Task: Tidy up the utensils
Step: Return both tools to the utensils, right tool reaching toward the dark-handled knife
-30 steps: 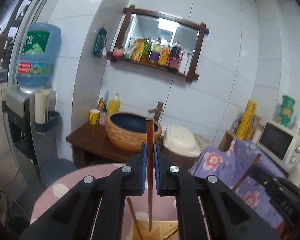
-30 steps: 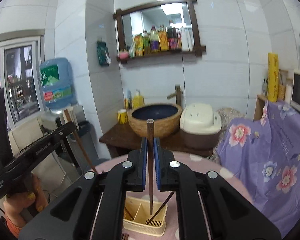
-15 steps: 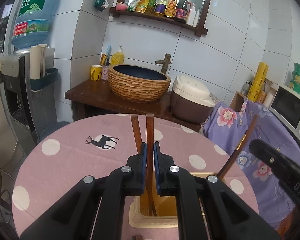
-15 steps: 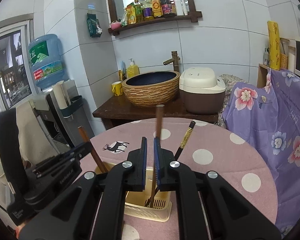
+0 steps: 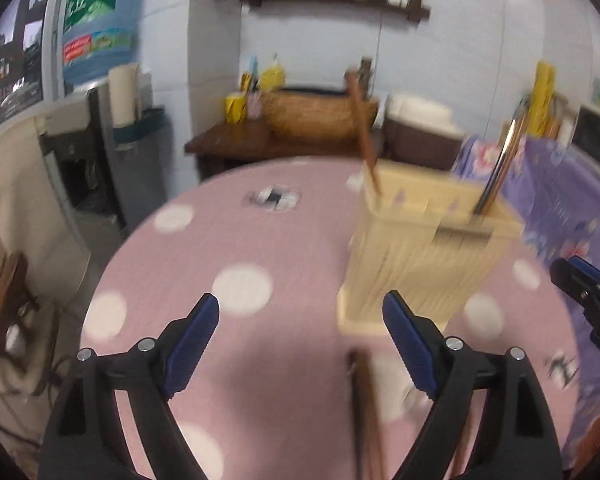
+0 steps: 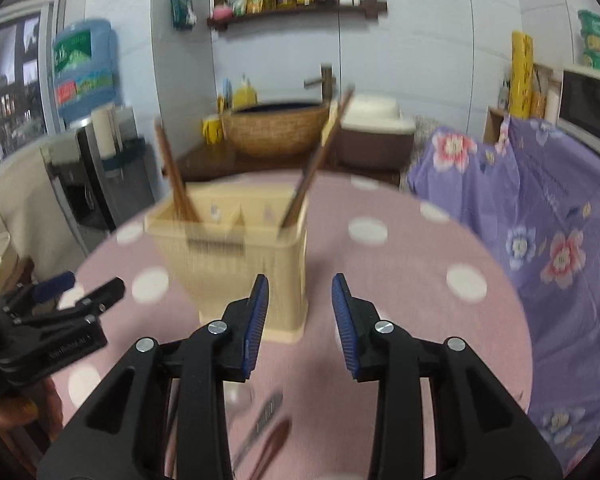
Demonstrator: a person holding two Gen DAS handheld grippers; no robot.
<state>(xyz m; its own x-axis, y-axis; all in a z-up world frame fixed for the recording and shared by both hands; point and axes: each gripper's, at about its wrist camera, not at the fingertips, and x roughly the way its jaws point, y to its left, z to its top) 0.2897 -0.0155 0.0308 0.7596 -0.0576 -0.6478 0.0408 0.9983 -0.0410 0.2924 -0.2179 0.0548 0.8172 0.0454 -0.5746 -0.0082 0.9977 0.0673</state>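
A cream plastic utensil holder (image 5: 428, 248) stands on the pink dotted table (image 5: 228, 240); it also shows in the right wrist view (image 6: 236, 248). Brown chopsticks lean in its left compartment (image 6: 176, 184) and right compartment (image 6: 316, 160). My left gripper (image 5: 300, 324) is open and empty, low over the table, front left of the holder. My right gripper (image 6: 300, 304) is open and empty, just in front of the holder. More brown utensils lie on the table near me (image 5: 366, 408), (image 6: 268, 440). Both views are blurred.
The left gripper shows at the left edge of the right wrist view (image 6: 60, 312). Behind the table stand a woven basin (image 6: 276, 128), a rice cooker (image 6: 376, 128) and a water dispenser (image 6: 88, 92). A purple floral cloth (image 6: 540, 216) lies on the right.
Both grippers let go of their chopsticks into the holder, opened wide, and dropped back and down toward the table's near side.
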